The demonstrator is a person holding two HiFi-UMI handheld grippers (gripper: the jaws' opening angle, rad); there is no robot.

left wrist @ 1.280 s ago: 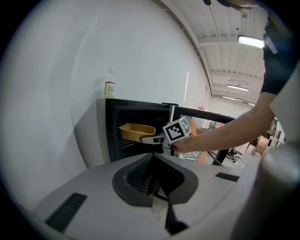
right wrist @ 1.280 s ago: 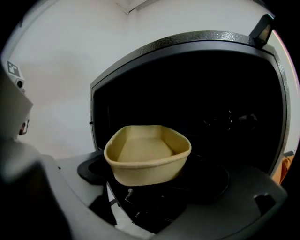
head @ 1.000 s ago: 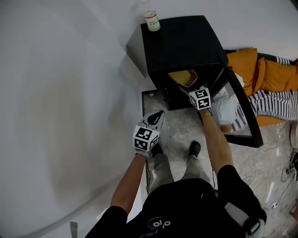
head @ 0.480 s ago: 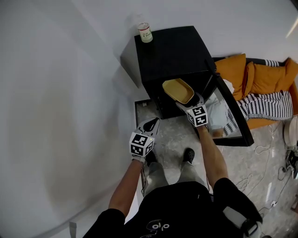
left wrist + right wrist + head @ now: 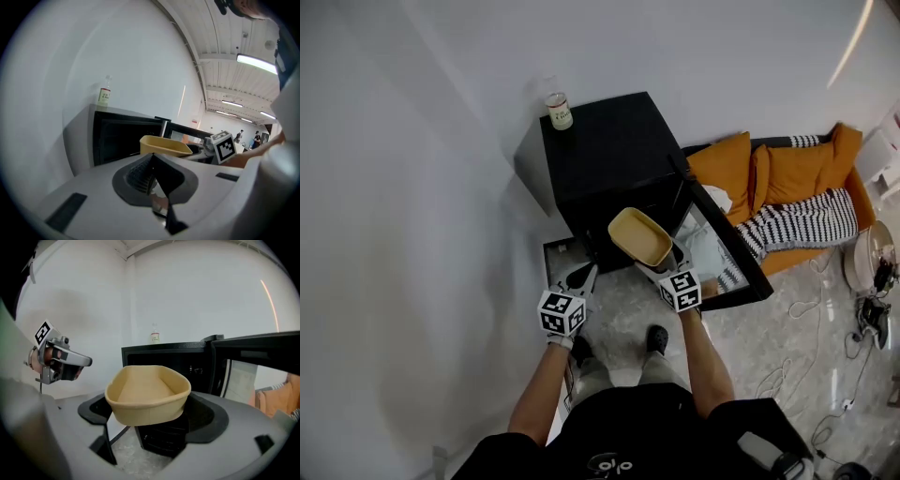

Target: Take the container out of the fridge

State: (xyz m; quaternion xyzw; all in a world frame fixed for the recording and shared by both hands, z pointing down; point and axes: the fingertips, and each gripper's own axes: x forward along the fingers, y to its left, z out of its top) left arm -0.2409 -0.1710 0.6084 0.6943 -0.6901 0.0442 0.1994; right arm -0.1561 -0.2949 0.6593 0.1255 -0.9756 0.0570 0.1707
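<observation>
A pale yellow, empty, tub-shaped container [image 5: 642, 236] hangs in the air in front of the small black fridge [image 5: 605, 164], outside its dark opening. My right gripper [image 5: 661, 267] is shut on the container's near rim. In the right gripper view the container [image 5: 149, 392] sits between the jaws of the right gripper [image 5: 149, 420], with the fridge opening behind it. The fridge door [image 5: 727, 248] stands swung open to the right. My left gripper [image 5: 584, 275] is low at the left of the fridge, shut and holding nothing. From the left gripper view, the container [image 5: 164, 145] shows beyond the shut left gripper [image 5: 151, 174].
A small bottle [image 5: 558, 111] stands on the fridge's back left corner. A sofa with orange and striped cushions [image 5: 787, 183] lies to the right, behind the open door. Cables [image 5: 802, 370] trail over the marble floor at the right. A white wall runs along the left.
The right gripper has drawn the container out of the fridge opening and back toward the person. The left gripper stays low at the left. The head view has pulled back.
</observation>
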